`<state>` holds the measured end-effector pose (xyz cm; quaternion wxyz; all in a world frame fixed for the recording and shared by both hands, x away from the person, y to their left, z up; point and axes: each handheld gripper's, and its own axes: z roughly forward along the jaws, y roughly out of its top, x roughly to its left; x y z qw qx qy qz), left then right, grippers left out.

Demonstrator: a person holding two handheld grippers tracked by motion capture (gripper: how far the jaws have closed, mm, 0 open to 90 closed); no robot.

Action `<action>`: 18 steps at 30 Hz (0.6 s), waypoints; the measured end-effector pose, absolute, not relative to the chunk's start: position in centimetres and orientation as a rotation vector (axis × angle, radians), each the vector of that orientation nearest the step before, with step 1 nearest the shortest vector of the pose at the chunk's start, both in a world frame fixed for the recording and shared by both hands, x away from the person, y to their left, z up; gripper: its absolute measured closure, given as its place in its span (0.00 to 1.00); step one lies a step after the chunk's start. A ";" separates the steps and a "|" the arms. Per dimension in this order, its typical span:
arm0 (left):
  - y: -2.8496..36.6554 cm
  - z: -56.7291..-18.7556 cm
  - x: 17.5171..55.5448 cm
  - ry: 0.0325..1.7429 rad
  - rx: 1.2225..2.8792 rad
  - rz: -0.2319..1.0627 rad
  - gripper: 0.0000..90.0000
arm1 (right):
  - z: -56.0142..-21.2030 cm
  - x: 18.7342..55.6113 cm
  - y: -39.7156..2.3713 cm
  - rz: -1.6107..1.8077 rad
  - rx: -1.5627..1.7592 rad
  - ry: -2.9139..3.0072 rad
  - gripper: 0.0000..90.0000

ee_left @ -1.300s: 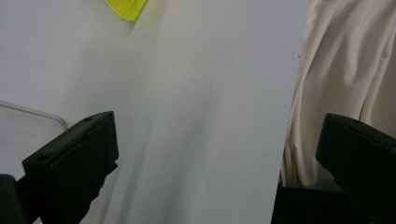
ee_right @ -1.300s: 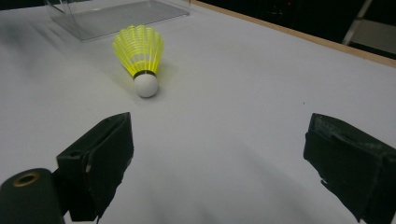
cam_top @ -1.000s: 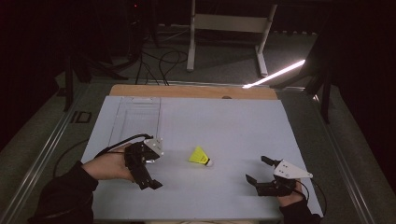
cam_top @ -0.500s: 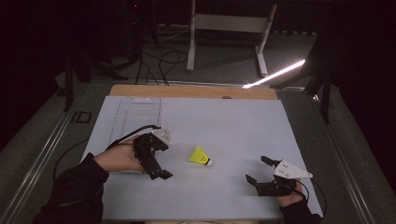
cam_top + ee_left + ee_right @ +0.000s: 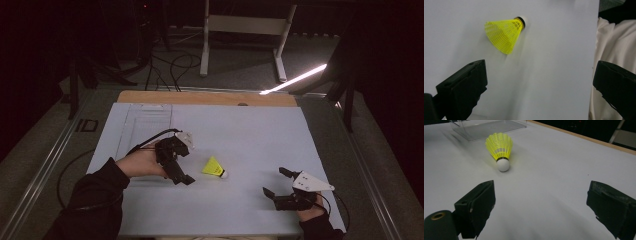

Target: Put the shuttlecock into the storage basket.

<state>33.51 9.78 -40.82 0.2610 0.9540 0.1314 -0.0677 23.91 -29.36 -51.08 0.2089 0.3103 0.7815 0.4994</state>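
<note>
White tabletop (image 5: 240, 130): yellow shuttlecock (image 5: 214, 167) lies just beyond left gripper's (image 5: 181, 176) wide-open, empty fingers (image 5: 464, 87).

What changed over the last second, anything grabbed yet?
The left hand-held gripper moved up the table and right, closing in on the yellow shuttlecock. Its jaws are wide open and nothing is grasped. The shuttlecock lies on its side in the same spot on the white table, and the right hand-held gripper stayed put at the near right, jaws open and empty.
</note>
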 end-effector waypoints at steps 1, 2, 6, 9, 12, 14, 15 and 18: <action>9.7 -40.9 33.6 0.357 2.585 -0.177 0.00 | -51.1 23.9 -29.4 1.390 0.863 2.173 0.09; 9.5 -41.0 33.8 0.370 2.584 -0.173 0.00 | -51.1 23.9 -29.4 1.390 0.864 2.173 0.09; 9.0 -41.6 34.3 0.383 2.589 -0.153 0.01 | -51.1 23.9 -29.4 1.392 0.865 2.174 0.09; 8.6 -41.9 34.5 0.383 2.587 -0.154 0.01 | -51.1 24.0 -29.4 1.388 0.862 2.178 0.09; 8.2 -42.3 34.6 0.382 2.593 -0.148 0.01 | -51.1 24.0 -29.4 1.388 0.862 2.178 0.09; 7.8 -42.8 34.8 0.393 2.598 -0.139 0.01 | -51.1 24.0 -29.4 1.388 0.862 2.178 0.09; 7.7 -43.0 35.0 0.395 2.601 -0.137 0.02 | -51.1 24.0 -29.4 1.386 0.862 2.179 0.09; 7.3 -43.6 35.4 0.409 2.593 -0.148 0.02 | -51.1 23.9 -29.4 1.386 0.862 2.181 0.09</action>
